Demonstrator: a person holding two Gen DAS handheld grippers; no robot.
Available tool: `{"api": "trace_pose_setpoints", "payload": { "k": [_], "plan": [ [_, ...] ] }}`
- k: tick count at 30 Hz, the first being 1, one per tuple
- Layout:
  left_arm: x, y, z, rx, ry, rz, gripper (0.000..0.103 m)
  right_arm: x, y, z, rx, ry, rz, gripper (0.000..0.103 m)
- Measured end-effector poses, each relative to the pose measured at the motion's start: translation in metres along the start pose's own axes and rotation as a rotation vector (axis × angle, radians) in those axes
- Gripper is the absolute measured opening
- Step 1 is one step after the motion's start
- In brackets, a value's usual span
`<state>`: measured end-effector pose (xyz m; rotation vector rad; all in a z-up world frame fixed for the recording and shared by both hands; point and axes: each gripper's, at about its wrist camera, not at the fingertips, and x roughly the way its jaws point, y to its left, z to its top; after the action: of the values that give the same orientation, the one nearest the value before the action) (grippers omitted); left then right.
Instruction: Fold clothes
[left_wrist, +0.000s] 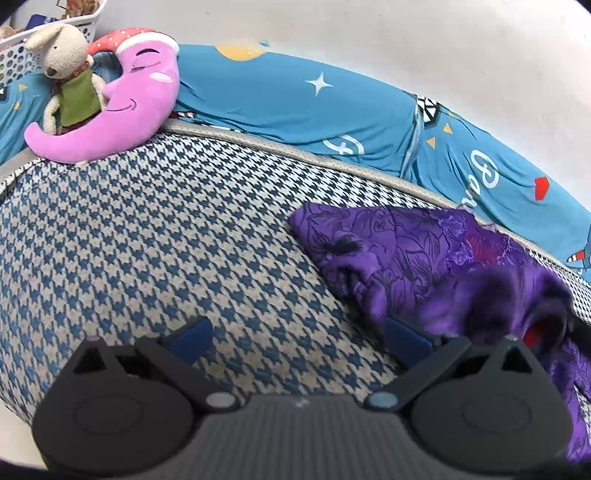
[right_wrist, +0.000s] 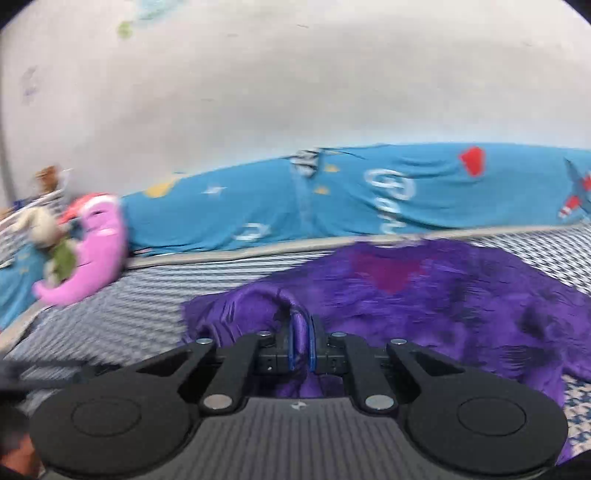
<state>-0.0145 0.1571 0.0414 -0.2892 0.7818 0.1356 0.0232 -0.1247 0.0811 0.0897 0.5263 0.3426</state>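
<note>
The purple garment (left_wrist: 424, 258) lies rumpled on the houndstooth mattress (left_wrist: 147, 240), toward its far edge, where the grey piping meets the blue printed bedding (left_wrist: 295, 99). In the left wrist view it spreads from a corner near mid-mattress out to my right; in the right wrist view it fills the mattress ahead and to the right, with a reddish patch near the far edge.

My right gripper (right_wrist: 301, 341) is shut down on a raised ridge of that cloth at the garment's near-left part: I see purple fabric pinched between the 2 blue pads, and more of it bunched below the jaws. That view is smeared, so I judge the right hand is moving.

My left gripper (left_wrist: 299, 334) stands wide and holds nothing. The garment lies to its right; the right-hand finger sits just at the cloth's near-left border, while the left-hand finger is over bare houndstooth. So the right hand is the 1 that has the cloth, and the left would need to shift rightward to reach an edge.

I cannot tell how many folds the garment carries now.

Well to the left, at the mattress's far-left corner, a pink moon pillow (left_wrist: 122, 103) and a plush rabbit (left_wrist: 68, 66) rest.
</note>
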Motion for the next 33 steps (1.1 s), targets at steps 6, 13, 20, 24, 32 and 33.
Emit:
{"api": "trace_pose_setpoints", "payload": {
  "k": [6, 13, 20, 24, 32, 33],
  "plan": [
    [0.013, -0.020, -0.003, 0.027, 0.055, -0.036, 0.103, 0.006, -0.039, 0.005, 0.093, 0.017, -0.063, 0.028],
    [0.030, -0.043, -0.008, 0.032, 0.105, -0.037, 0.103, -0.017, -0.060, 0.000, 0.141, 0.016, -0.010, 0.028],
    [0.042, -0.056, -0.010, 0.029, 0.129, -0.036, 0.103, -0.042, -0.045, -0.018, 0.026, 0.059, 0.130, 0.030],
    [0.043, -0.056, -0.008, 0.019, 0.124, -0.038, 0.103, -0.051, -0.035, -0.035, -0.040, 0.102, 0.201, 0.037],
    [0.044, -0.057, -0.007, 0.017, 0.121, -0.046, 0.103, -0.054, -0.005, -0.064, -0.196, 0.176, 0.274, 0.057],
    [0.044, -0.057, -0.007, 0.017, 0.121, -0.047, 0.103, -0.052, -0.002, -0.068, -0.219, 0.185, 0.272, 0.061]
  ]
}}
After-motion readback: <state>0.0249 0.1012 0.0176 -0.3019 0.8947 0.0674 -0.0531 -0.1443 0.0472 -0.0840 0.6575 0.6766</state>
